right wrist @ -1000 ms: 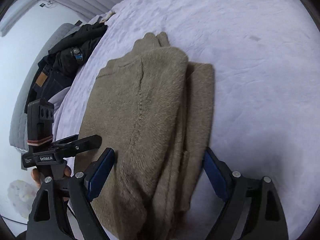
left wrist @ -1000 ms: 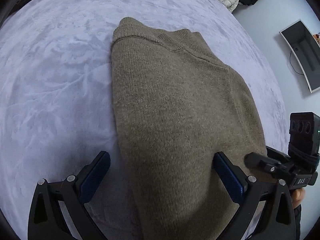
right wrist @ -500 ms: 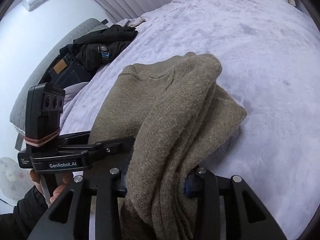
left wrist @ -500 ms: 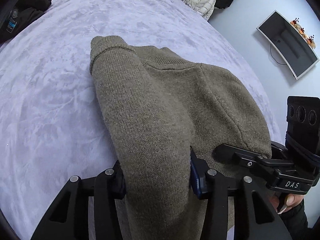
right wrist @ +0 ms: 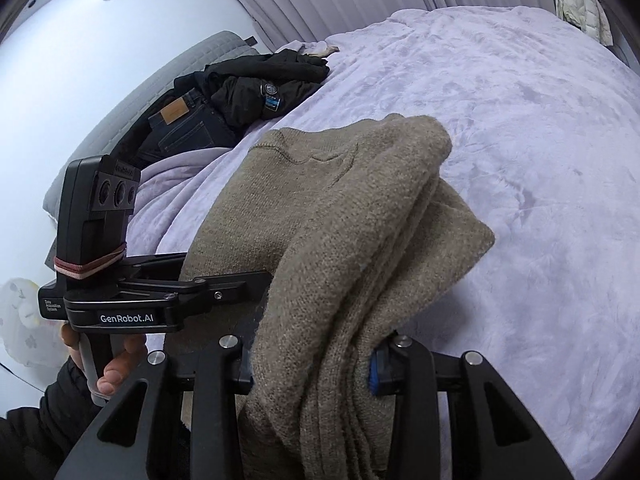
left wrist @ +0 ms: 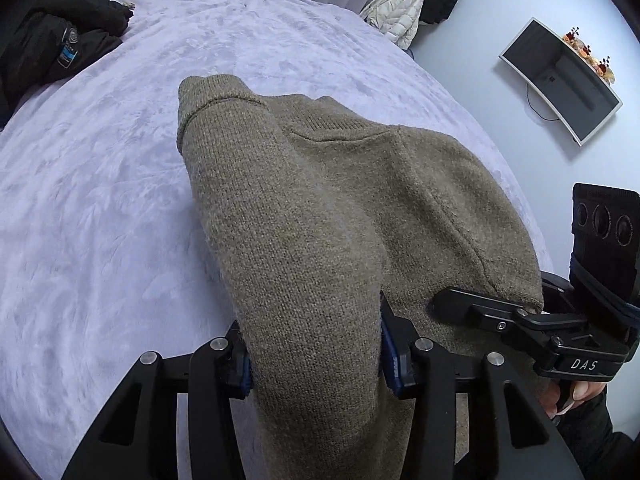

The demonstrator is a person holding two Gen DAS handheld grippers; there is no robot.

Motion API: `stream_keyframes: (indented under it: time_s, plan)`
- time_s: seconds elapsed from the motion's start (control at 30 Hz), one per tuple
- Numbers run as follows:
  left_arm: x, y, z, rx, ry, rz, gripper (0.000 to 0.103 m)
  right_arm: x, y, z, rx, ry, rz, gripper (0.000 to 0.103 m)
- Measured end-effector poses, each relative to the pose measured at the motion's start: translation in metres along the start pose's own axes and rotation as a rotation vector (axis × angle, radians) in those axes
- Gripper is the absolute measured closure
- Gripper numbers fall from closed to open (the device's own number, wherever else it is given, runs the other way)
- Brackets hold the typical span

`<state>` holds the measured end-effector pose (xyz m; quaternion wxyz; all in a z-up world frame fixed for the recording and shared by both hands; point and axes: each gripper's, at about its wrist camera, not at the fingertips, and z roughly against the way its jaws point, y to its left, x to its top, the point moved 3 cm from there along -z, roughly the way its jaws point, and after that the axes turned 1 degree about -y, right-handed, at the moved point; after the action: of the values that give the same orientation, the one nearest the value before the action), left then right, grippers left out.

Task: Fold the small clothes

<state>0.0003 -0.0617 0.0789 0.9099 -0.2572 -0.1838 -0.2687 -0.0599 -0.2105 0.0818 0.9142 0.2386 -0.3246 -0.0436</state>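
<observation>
An olive-brown knit sweater point(left wrist: 320, 208) lies partly folded on a lilac bed cover point(left wrist: 100, 200). My left gripper point(left wrist: 316, 354) is shut on its near left edge, blue pads pressing a thick bunch of the knit, lifted off the bed. My right gripper point(right wrist: 312, 368) is shut on the near right edge of the sweater point(right wrist: 340, 220), where several folded layers hang between the pads. Each view shows the other gripper beside it: the right gripper point(left wrist: 560, 332) in the left wrist view, the left gripper point(right wrist: 120, 300) in the right wrist view. The far collar end still rests on the bed.
Dark clothes and jeans point(right wrist: 224, 96) are piled at the far left end of the bed by a grey headboard point(right wrist: 160, 80). A pale jacket point(left wrist: 400, 12) hangs beyond the bed. A wall screen point(left wrist: 560, 80) is at the right. A person's hand point(right wrist: 112, 364) grips the left handle.
Both grippers went from open around the sweater's near edge to shut on it, then rose, lifting the near edge and bunching the knit toward the collar end.
</observation>
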Motion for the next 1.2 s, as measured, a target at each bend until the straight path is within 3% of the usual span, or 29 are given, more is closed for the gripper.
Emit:
stream_keyframes:
  time_s: [0.33, 0.4, 0.47, 0.5, 0.57, 0.63, 0.7, 0.77, 0.83, 0.93, 0.97, 1.07, 1.13, 1.2]
  plan:
    - [-0.063, 0.022, -0.023, 0.049, 0.025, 0.025, 0.053, -0.061, 0.010, -0.027, -0.002, 0.067, -0.014, 0.063]
    - [-0.069, 0.028, -0.030, 0.067, 0.013, 0.028, 0.047, -0.072, 0.004, -0.037, -0.026, 0.078, -0.023, 0.063]
    - [-0.074, 0.032, -0.031, 0.106, -0.015, 0.026, 0.022, -0.078, -0.004, -0.042, -0.046, 0.067, -0.041, 0.057]
    - [-0.076, 0.035, -0.031, 0.134, -0.022, 0.030, 0.015, -0.080, -0.009, -0.043, -0.053, 0.061, -0.054, 0.053]
    - [-0.080, 0.040, -0.026, 0.131, -0.032, 0.040, 0.012, -0.083, -0.023, -0.041, -0.051, 0.050, -0.114, 0.039]
    - [-0.082, 0.044, -0.013, 0.147, -0.051, 0.048, 0.012, -0.086, -0.034, -0.034, -0.037, 0.041, -0.170, 0.038]
    - [-0.084, 0.042, 0.010, 0.196, -0.103, 0.039, 0.012, -0.086, -0.036, -0.017, -0.077, 0.010, -0.170, 0.038]
    - [-0.086, 0.035, 0.031, 0.203, -0.158, 0.012, 0.012, -0.085, -0.025, 0.007, -0.148, -0.041, -0.094, 0.037]
    - [-0.086, 0.019, 0.051, 0.142, -0.209, -0.020, 0.012, -0.083, -0.003, 0.027, -0.190, -0.085, 0.027, 0.037]
    - [-0.085, -0.014, 0.061, -0.023, -0.235, -0.103, 0.012, -0.090, 0.048, 0.041, -0.143, -0.082, 0.277, 0.037]
    - [-0.086, -0.022, 0.059, -0.045, -0.233, -0.132, 0.012, -0.095, 0.061, 0.040, -0.120, -0.068, 0.343, 0.037]
    - [-0.089, -0.027, 0.026, 0.034, -0.147, -0.167, 0.012, -0.116, 0.083, 0.021, -0.133, 0.003, 0.497, 0.036]
    - [-0.094, -0.015, -0.002, 0.076, -0.063, -0.144, 0.012, -0.126, 0.076, 0.002, -0.199, 0.068, 0.507, 0.037]
    - [-0.103, -0.008, -0.017, 0.091, -0.046, -0.148, 0.012, -0.135, 0.059, -0.011, -0.213, 0.116, 0.470, 0.037]
